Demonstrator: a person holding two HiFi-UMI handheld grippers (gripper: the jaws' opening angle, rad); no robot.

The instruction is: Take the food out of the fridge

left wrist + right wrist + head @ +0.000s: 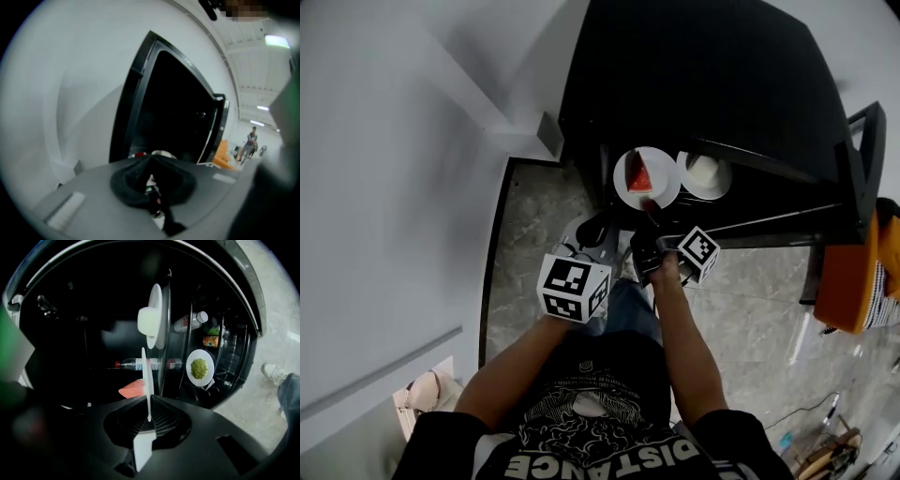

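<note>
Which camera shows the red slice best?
The head view: it looks down on the red slice lying on its plate. The right gripper view catches it side-on beside the plate's edge; the left gripper view shows only a red speck.

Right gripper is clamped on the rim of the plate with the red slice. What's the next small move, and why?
Probably draw the right gripper straight back, keeping the plate level. Its jaws are shut on the near rim, the plate rests on the fridge shelf beside a second plate, and the red slice lies loose on top.
</note>
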